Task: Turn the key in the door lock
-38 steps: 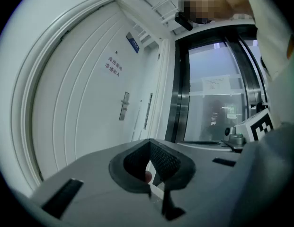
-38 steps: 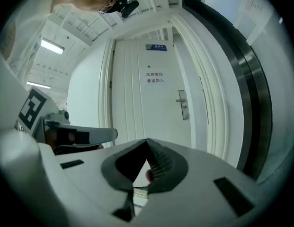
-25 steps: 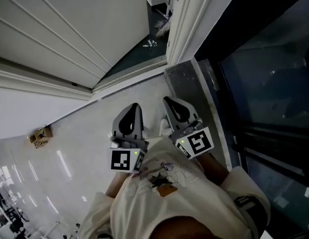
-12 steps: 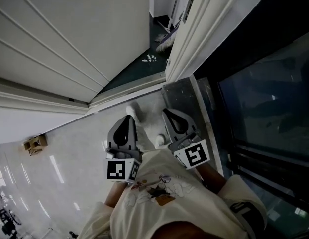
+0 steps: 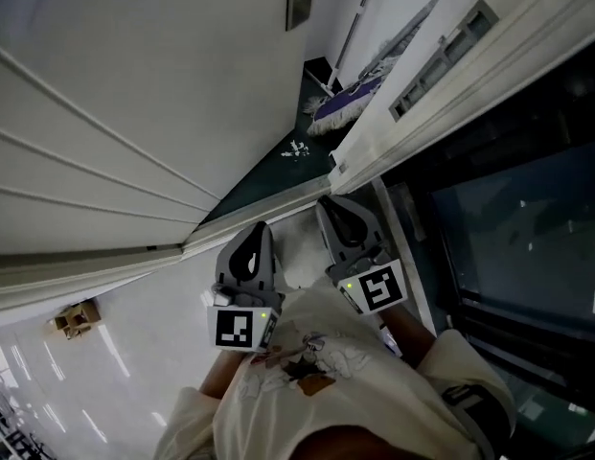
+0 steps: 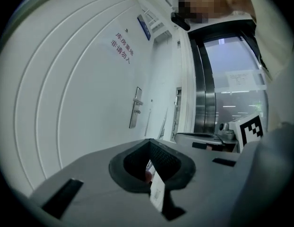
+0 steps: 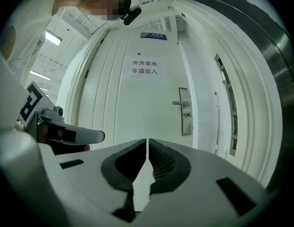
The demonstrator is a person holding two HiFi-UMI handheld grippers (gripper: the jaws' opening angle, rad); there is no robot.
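White door [image 7: 151, 108] faces right gripper [image 7: 147, 144], fingers [image 7: 163, 162] together; left gripper [image 6: 149, 144] perhaps pinches a tag [image 6: 157, 193].

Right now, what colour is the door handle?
The door handle is silvery grey; the right gripper view shows it best.

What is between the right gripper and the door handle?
Nothing: in the right gripper view, the shut right gripper faces the door handle across open air, with no thing in the stretch.

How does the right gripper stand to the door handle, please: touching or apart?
Apart: the right gripper sits well short of the door handle in the right gripper view.
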